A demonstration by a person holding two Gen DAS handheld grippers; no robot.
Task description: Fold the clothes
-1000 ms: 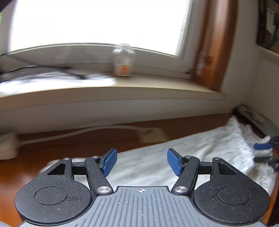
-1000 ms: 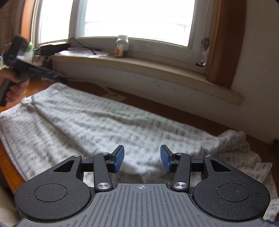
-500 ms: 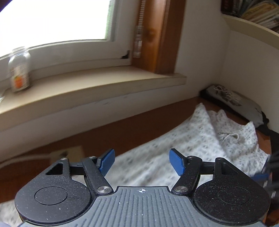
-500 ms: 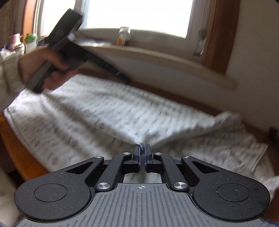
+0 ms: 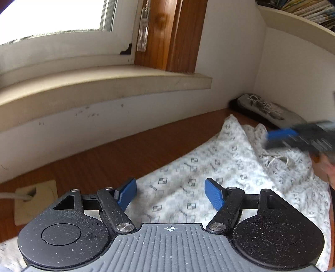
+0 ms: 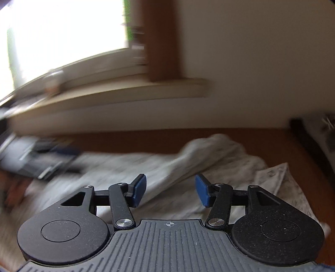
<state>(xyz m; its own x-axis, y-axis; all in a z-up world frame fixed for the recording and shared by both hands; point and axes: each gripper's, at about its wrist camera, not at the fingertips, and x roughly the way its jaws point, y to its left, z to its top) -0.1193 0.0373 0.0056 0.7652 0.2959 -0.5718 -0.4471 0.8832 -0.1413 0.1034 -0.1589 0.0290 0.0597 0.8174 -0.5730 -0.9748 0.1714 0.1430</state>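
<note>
A white garment point(image 5: 230, 167) with a small grey check print lies spread over the brown wooden desk point(image 5: 125, 154), bunched up at its far right end where a drawstring shows. My left gripper point(image 5: 170, 194) hovers over it, open, with only cloth lying below the blue pads. In the right wrist view, which is blurred by motion, my right gripper point(image 6: 170, 191) is over the rumpled end of the garment point(image 6: 209, 154). Its jaws are opening and nothing is pinched between them. The right gripper point(image 5: 293, 136) also shows as a blur at the right edge of the left wrist view.
A pale window sill point(image 5: 104, 83) and white wall run along the back of the desk. A beige socket plate with a cable point(image 5: 35, 198) lies at the left. A grey laced shoe point(image 5: 270, 110) sits in the far right corner under a shelf of books point(image 5: 303, 10).
The left view has swung right along the sill, and the jar has gone out of view. The right gripper shut half a second ago, has opened again, and has swept to the right.
</note>
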